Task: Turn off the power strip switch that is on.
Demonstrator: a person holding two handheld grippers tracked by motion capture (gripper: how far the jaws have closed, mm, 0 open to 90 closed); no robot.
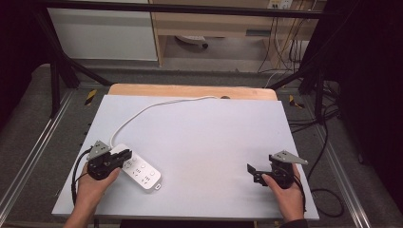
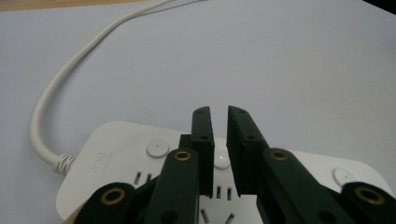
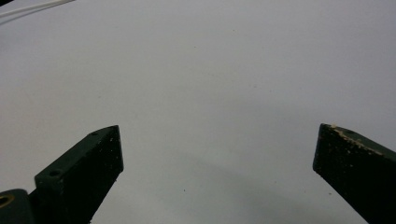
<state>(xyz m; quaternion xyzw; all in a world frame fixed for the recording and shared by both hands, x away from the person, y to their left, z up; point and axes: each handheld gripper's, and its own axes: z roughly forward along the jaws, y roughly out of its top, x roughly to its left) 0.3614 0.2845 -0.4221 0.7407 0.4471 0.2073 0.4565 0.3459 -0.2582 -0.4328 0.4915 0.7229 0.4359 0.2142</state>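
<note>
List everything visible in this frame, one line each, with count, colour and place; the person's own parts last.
power strip: 1, white, near-left of the table, under the left gripper
cord: 1, white, curving from the strip to the table's far edge
table: 1, pale grey top
left gripper: 1, black, jaws nearly shut over a round button on the strip
right gripper: 1, black, near-right, jaws wide open over bare table
hands: 2, at the near edge, one holding each gripper
</note>
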